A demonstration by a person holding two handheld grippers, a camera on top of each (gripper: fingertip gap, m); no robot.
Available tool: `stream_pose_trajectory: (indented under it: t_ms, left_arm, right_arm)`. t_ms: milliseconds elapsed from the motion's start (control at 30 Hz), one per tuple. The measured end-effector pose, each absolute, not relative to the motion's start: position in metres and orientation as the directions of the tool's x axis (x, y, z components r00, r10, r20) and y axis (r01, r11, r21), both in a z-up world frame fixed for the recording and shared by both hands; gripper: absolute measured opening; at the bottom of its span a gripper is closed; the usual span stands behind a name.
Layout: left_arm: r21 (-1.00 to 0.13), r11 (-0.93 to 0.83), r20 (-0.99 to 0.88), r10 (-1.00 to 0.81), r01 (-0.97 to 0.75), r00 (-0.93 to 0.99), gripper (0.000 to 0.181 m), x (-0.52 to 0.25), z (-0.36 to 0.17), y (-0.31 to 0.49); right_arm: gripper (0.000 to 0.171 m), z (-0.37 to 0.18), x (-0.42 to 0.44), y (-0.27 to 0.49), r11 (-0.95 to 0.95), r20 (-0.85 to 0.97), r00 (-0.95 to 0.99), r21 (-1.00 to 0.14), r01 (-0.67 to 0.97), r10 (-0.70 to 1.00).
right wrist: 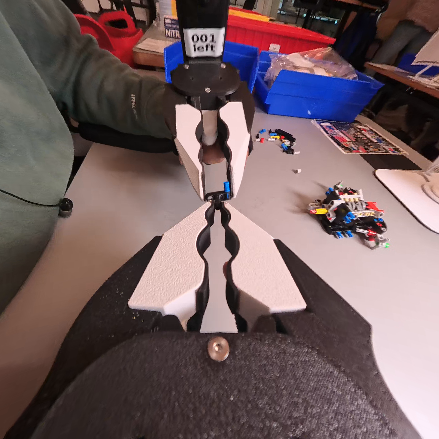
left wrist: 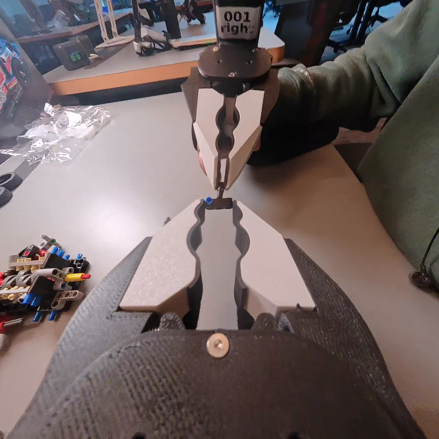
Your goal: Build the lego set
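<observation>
My left gripper [left wrist: 218,204] is shut on a short black beam [left wrist: 223,203] with a blue pin [left wrist: 208,200] in one end, held across its fingertips above the grey table [left wrist: 118,202]. My right gripper [left wrist: 221,188] faces it tip to tip and is shut on a small black pin [left wrist: 220,192] whose end touches the beam's middle. In the right wrist view my right gripper [right wrist: 217,206] pinches the black pin [right wrist: 217,204] against the beam [right wrist: 213,196] in the left gripper [right wrist: 217,196]; the blue pin [right wrist: 226,186] sticks up.
A partly built model [left wrist: 40,278] [right wrist: 349,213] lies on the table beside the grippers. Loose parts [right wrist: 280,140], a booklet [right wrist: 356,139], blue bins [right wrist: 316,95] and a white board [right wrist: 408,192] lie beyond. A plastic bag [left wrist: 64,128] and tyres [left wrist: 7,180] sit left. My left and right fingertips are right by each other.
</observation>
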State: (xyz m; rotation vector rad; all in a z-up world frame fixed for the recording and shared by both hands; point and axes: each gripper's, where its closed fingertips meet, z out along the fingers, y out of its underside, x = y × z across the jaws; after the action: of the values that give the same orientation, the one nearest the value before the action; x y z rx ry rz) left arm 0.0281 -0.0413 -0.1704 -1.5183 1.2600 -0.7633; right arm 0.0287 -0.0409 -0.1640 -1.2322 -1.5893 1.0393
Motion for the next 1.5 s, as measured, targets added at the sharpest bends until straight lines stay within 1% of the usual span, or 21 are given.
stream_pose_trajectory:
  t_ms: [167, 467, 800, 900, 1000, 1133, 1200, 1267, 1400, 1500]
  left_arm:
    - [-0.928, 0.017, -0.116, -0.963, -0.373, 0.243, 0.021, 0.029, -0.177, -0.043]
    - [-0.873, 0.021, -0.138, -0.969, -0.488, 0.205, 0.021, 0.032, -0.195, -0.049]
    - [-0.808, -0.047, -0.084, -0.977, -0.587, 0.194, 0.021, 0.032, -0.226, -0.053]
    - [-0.807, -0.082, -0.054, -0.976, -0.584, 0.212, 0.021, 0.032, -0.231, -0.051]
    - [-0.847, -0.126, -0.004, -0.970, -0.516, 0.245, 0.021, 0.032, -0.221, -0.046]
    - [-0.943, -0.179, 0.099, -0.956, -0.281, 0.277, 0.021, 0.030, -0.180, -0.038]
    - [-0.966, -0.186, 0.133, -0.953, -0.177, 0.273, 0.021, 0.029, -0.163, -0.037]
    - [-0.977, -0.184, 0.150, -0.952, -0.109, 0.266, 0.021, 0.028, -0.152, -0.037]
    - [-0.981, -0.177, 0.150, -0.953, -0.084, 0.262, 0.021, 0.027, -0.146, -0.038]
    - [-0.977, -0.166, 0.127, -0.956, -0.131, 0.264, 0.020, 0.028, -0.152, -0.039]
  right_arm:
    - [0.003, -0.173, 0.028, -0.040, 0.164, 0.119, -0.159, -0.936, 0.310, 0.980]
    - [0.003, -0.191, 0.030, -0.047, 0.160, 0.082, -0.203, -0.902, 0.402, 0.976]
    - [0.003, -0.217, 0.027, -0.051, 0.133, 0.033, -0.196, -0.841, 0.524, 0.980]
    - [0.003, -0.222, 0.026, -0.050, 0.115, 0.018, -0.182, -0.834, 0.540, 0.983]
    - [0.003, -0.212, 0.025, -0.044, 0.058, -0.020, -0.154, -0.871, 0.487, 0.988]
    - [0.003, -0.171, 0.024, -0.034, -0.086, -0.125, -0.117, -0.953, 0.290, 0.985]
    - [0.003, -0.155, 0.024, -0.033, -0.139, -0.167, -0.123, -0.968, 0.210, 0.978]
    - [0.003, -0.144, 0.025, -0.033, -0.177, -0.199, -0.134, -0.972, 0.157, 0.971]
    - [0.003, -0.142, 0.024, -0.035, -0.163, -0.184, -0.135, -0.975, 0.153, 0.974]
    - [0.003, -0.148, 0.025, -0.036, -0.140, -0.166, -0.131, -0.972, 0.190, 0.977]
